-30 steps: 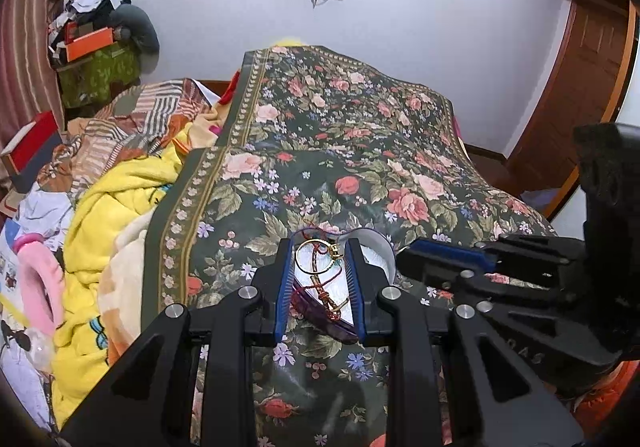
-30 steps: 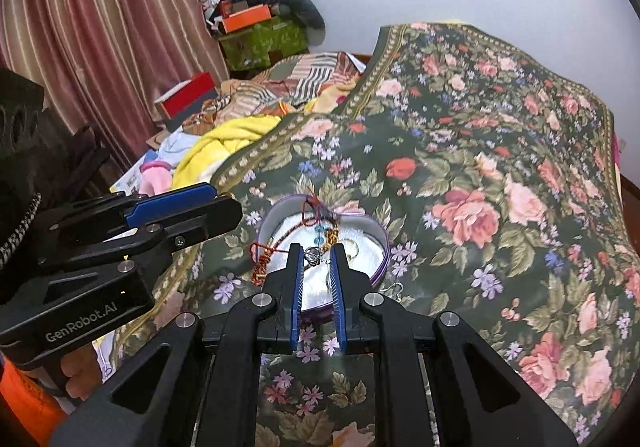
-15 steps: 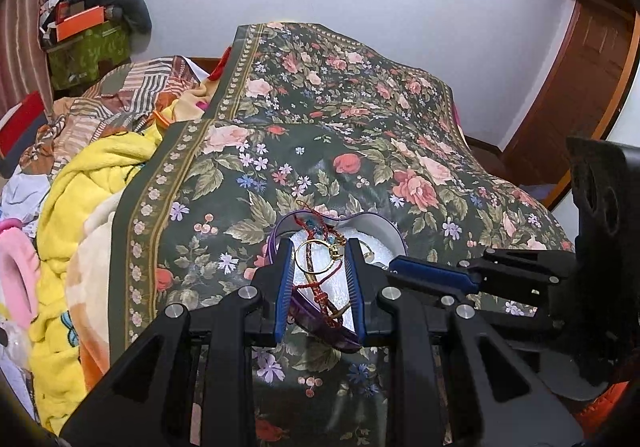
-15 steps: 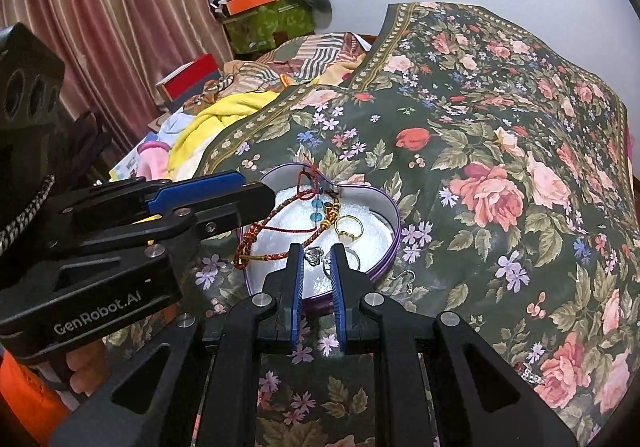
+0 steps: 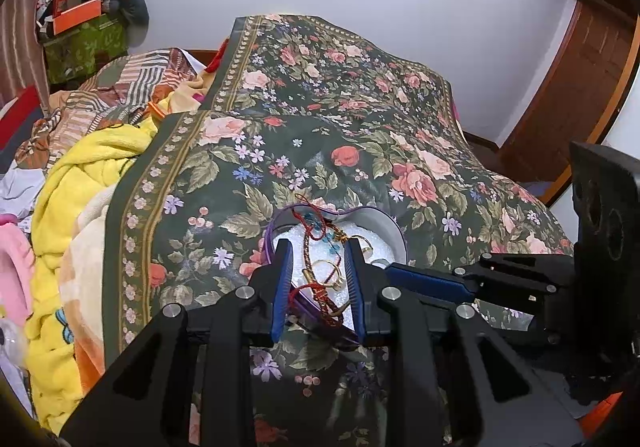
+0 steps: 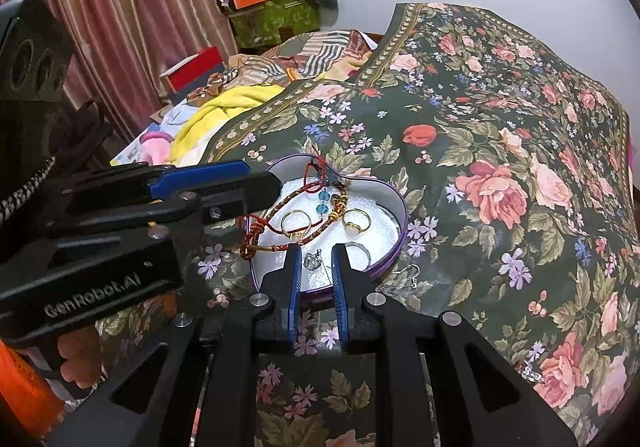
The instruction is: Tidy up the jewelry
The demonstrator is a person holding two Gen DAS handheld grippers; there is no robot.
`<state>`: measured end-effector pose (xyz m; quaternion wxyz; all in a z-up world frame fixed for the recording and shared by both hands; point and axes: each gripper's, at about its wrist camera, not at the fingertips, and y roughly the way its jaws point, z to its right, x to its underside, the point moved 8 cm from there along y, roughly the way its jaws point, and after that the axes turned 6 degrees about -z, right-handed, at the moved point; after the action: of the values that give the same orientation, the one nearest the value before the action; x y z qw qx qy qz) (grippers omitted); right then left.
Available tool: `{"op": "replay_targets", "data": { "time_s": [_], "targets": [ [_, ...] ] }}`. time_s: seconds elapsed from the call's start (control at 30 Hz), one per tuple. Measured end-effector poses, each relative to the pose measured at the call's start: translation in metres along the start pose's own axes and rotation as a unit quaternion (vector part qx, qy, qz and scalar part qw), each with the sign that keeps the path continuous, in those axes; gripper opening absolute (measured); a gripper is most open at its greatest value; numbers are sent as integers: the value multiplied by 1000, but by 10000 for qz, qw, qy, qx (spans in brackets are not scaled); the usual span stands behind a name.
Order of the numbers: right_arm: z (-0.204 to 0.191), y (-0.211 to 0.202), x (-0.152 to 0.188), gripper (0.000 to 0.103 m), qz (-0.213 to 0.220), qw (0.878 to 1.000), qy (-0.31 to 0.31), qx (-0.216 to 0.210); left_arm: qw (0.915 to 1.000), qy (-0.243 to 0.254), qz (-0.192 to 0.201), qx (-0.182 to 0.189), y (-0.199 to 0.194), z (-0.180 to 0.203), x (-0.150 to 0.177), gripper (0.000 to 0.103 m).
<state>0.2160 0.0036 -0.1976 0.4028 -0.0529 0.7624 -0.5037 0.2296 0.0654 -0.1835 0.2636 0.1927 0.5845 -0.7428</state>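
Two pairs of black tongs with blue pads meet over a heart-shaped tin with a purple rim and white lining (image 6: pixel 402 215), which sits on the dark green floral bedspread (image 6: pixel 500 127) of the bed.

The right tongs (image 6: pixel 316 267) are drawn almost fully together above the tin's near edge. A small silver earring (image 6: pixel 312 261) sits between their tips and looks pinched there, with its thin wire running towards the right-hand pad.

Just beyond those tips, inside the tin, lie two gold rings (image 6: pixel 296 223), a plain silver band (image 6: pixel 358 249), a few blue beads (image 6: pixel 322 203) and a braided red-and-gold bracelet (image 6: pixel 272 215). The bracelet spills over the rim on the side nearest the left tongs. A second silver hook earring (image 6: pixel 410 270) lies loose on the bedspread, just outside the tin to the right of the right tongs.

The left tongs (image 5: pixel 318 271) reach in from the tin's other side, held by a hand (image 6: pixel 76 359) below the handle. Their pads stand partly apart, with the tin's rim and part of the bracelet between them. I cannot tell whether they press on either.

Well off to the left of both tongs, a crumpled yellow blanket (image 5: pixel 80 187) is heaped beside the bedspread.
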Motion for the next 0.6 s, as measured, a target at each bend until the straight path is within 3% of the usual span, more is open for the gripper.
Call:
{"op": "replay_targets", "data": {
  "time_s": [0.23,0.6],
  "targets": [
    [11,-24,-5,14,235,9995,164,93,9998,28,162,-86,-20,1,-6,24],
    [51,-99,-9,19,936,9924,638,469,9981,373,441,-193,-54,31,-14,24]
  ]
}}
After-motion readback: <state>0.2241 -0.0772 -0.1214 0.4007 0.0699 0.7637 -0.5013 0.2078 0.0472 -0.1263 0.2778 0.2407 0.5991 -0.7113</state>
